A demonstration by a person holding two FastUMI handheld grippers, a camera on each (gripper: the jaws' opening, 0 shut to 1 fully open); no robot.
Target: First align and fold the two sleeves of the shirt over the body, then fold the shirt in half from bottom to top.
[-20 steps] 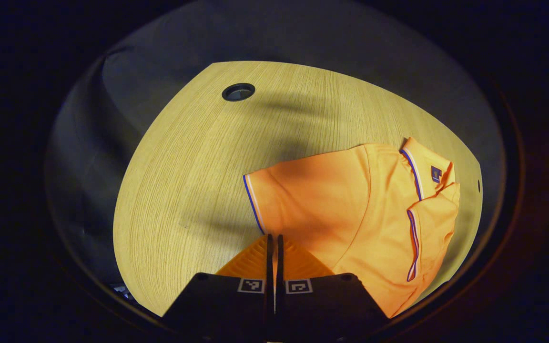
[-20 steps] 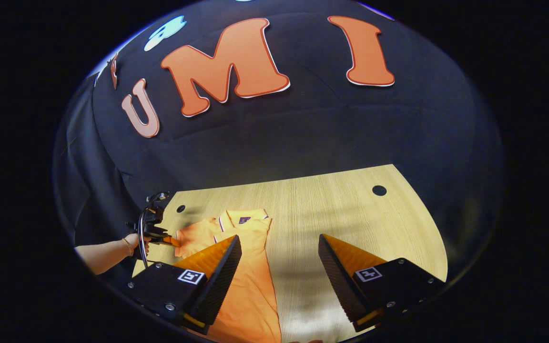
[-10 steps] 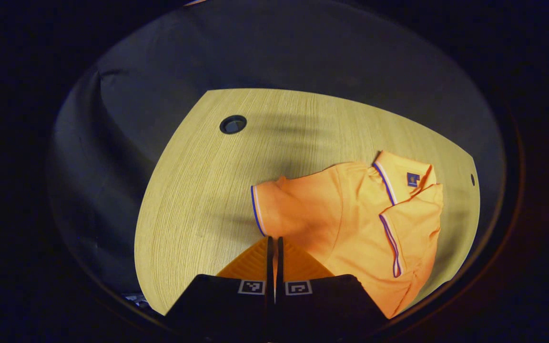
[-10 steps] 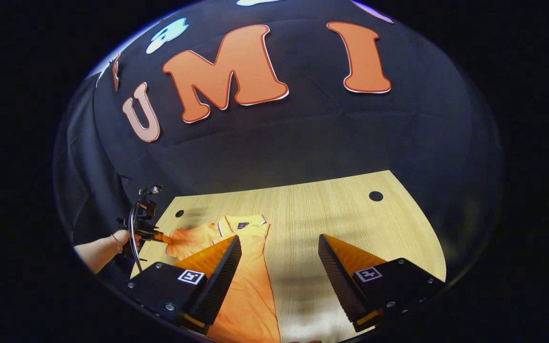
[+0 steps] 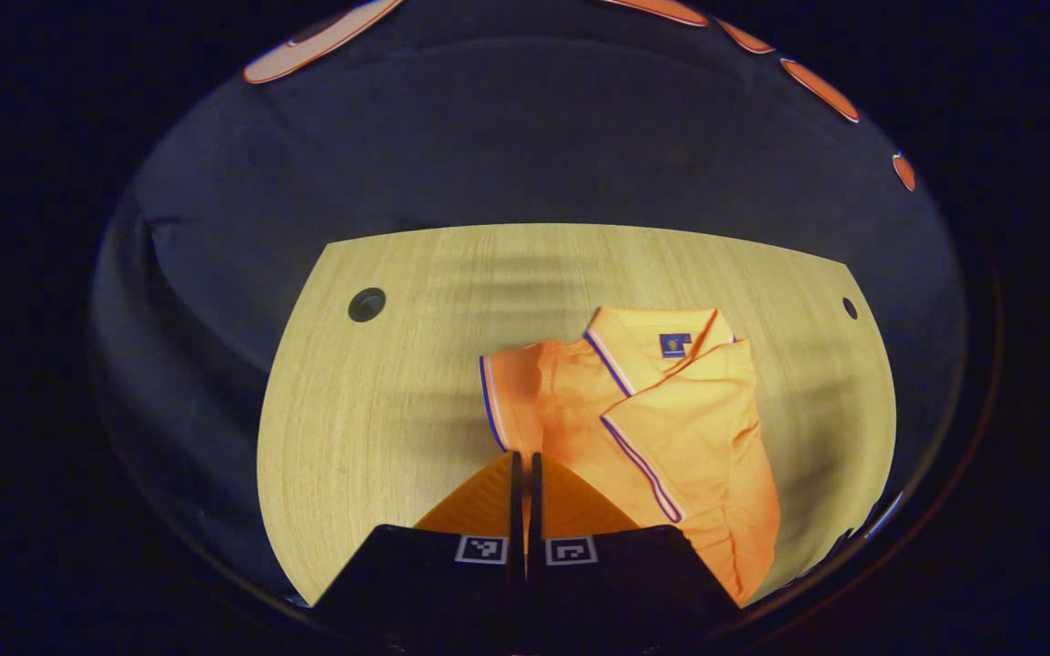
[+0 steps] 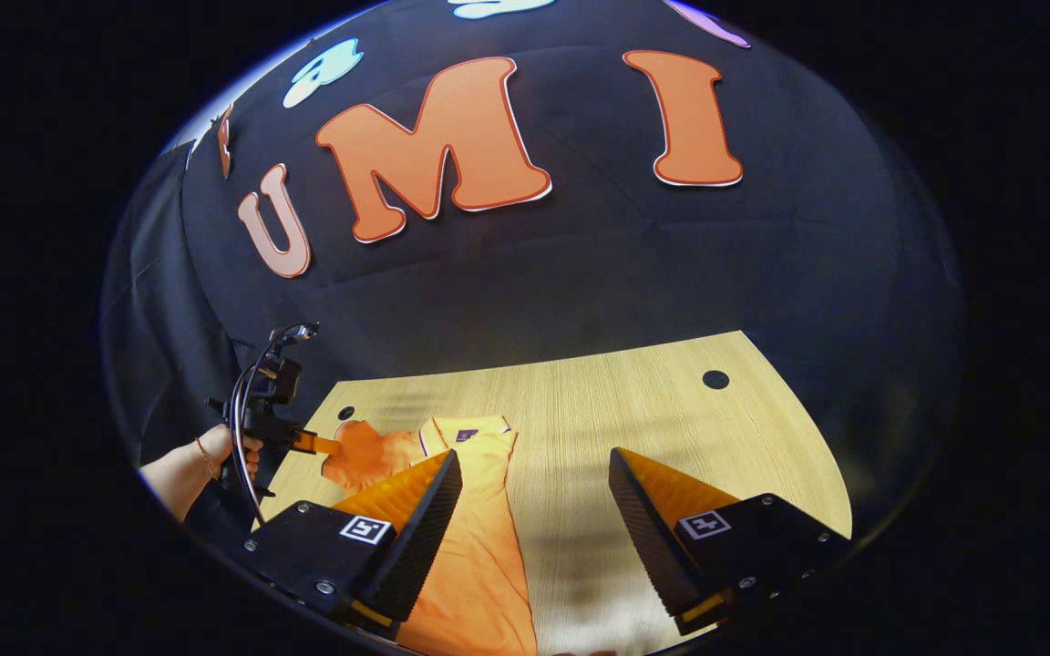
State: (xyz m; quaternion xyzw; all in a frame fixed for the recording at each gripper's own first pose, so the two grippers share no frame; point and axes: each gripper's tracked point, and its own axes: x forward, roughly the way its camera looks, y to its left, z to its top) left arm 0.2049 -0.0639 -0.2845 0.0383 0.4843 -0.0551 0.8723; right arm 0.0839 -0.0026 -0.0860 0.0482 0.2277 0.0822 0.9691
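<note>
A: Starting at the left of the right gripper view, what is there?

B: A hand point(image 6: 220, 453) holds the left gripper point(image 6: 324, 444) above the near left part of the wooden table point(image 6: 634, 410). Its fingers are closed on the cuff of the shirt's left sleeve point(image 6: 363, 453), which is raised off the table and bunched.

A: Does the left gripper view agree?

B: Yes. There the left gripper point(image 5: 524, 460) has its two fingers pressed together with only a thin dark line between them, and their tips meet the striped cuff of the left sleeve point(image 5: 520, 392). The fabric there is lifted and creased.

A: And the shirt itself?

B: The orange shirt point(image 5: 671, 428) lies on the table, collar point(image 5: 662, 339) toward the far edge. Its right sleeve point(image 5: 684, 428) is already folded across the body, its striped edge running diagonally over the front. In the right gripper view the shirt point(image 6: 475, 538) runs from the collar near the middle of the table down to the near edge.

A: Further right?

B: The right gripper point(image 6: 534, 478) is released, its fingers spread wide. It hangs over the near part of the table, the left finger point(image 6: 411, 515) above the shirt body, the right finger point(image 6: 662, 510) above bare wood. A round hole point(image 6: 715, 379) sits in the far right of the table.
</note>
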